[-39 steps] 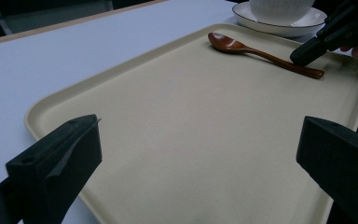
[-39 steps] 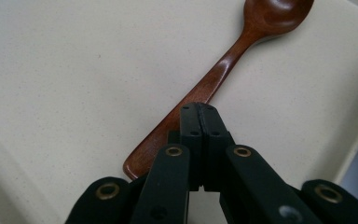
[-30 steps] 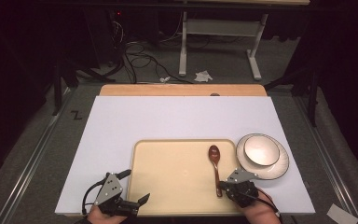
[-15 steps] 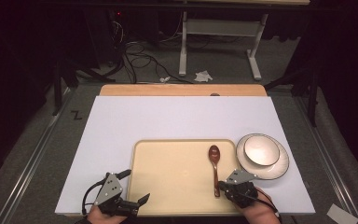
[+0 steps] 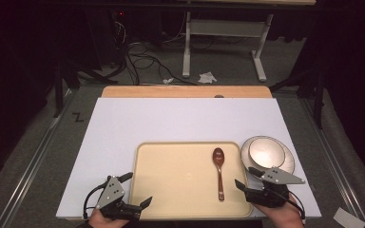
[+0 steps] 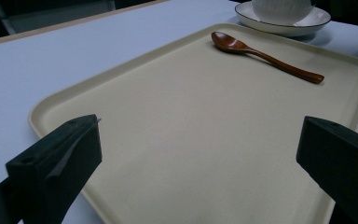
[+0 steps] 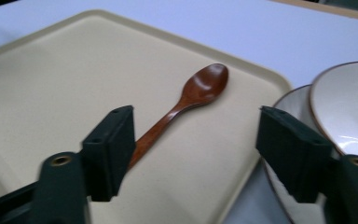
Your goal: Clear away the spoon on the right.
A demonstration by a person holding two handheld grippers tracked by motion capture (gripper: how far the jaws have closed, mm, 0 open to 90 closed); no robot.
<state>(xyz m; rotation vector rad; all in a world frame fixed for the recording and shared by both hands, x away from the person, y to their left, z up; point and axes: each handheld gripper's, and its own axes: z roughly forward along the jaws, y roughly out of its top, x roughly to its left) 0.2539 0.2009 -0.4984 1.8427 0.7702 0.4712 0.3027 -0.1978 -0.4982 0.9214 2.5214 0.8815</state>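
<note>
While my right gripper has just been opening, with nothing between its jaws, I judge the spoon released: it lies flat on the tray, right of centre. My left gripper stands apart, empty. Next, presumably, the bowl on its plate. Count: one spoon, tray, bowl, plate.

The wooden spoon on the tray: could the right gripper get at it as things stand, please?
Probably yes: the right gripper is open beside the wooden spoon, its jaws having just opened, with nothing lying between them on the tray.
</note>
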